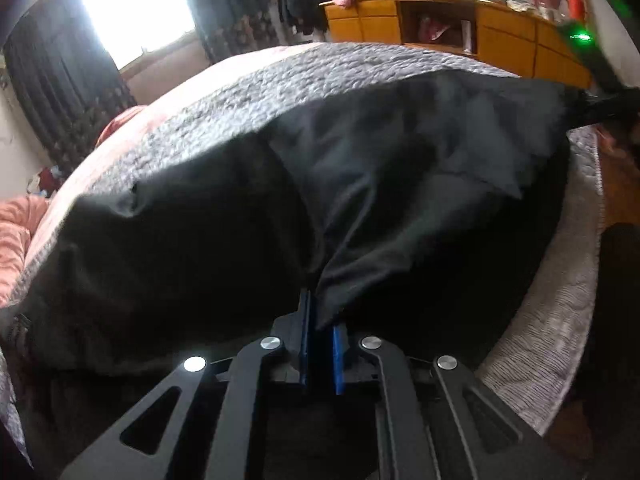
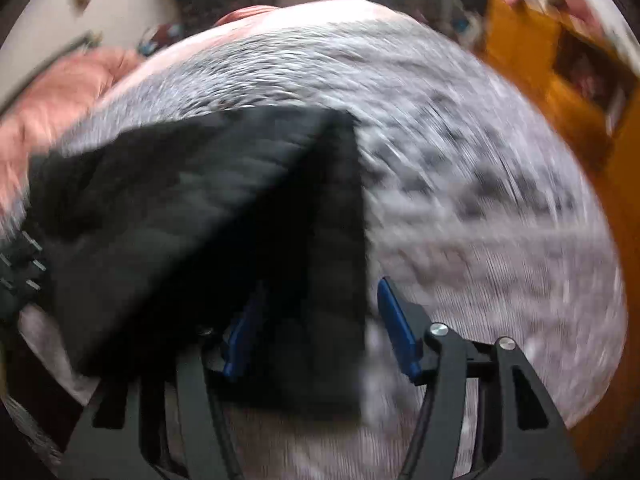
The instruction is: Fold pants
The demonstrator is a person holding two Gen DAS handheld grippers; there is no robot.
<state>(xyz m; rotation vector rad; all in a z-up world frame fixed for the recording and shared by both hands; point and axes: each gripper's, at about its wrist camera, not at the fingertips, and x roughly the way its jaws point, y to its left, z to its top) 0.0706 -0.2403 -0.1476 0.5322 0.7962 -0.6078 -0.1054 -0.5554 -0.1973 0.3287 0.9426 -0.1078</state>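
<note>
Black pants [image 1: 248, 216] lie spread across a grey patterned bedspread [image 1: 280, 80]. My left gripper [image 1: 322, 320] is shut on a fold of the pants fabric and lifts it a little off the bed. In the right wrist view the pants [image 2: 208, 208] lie folded over at the left, and my right gripper [image 2: 316, 328] is open, its blue pads [image 2: 398, 328] wide apart around the near corner of the fabric, which is blurred. The right gripper also shows in the left wrist view at the far right [image 1: 600, 96], at the pants' edge.
A yellow wooden cabinet [image 1: 440, 24] stands behind the bed, with clothes and a mug on top. Pink bedding [image 1: 16, 232] lies at the left. Dark curtains [image 1: 60, 80] flank a bright window. The bedspread's edge [image 1: 560, 320] curves at the right.
</note>
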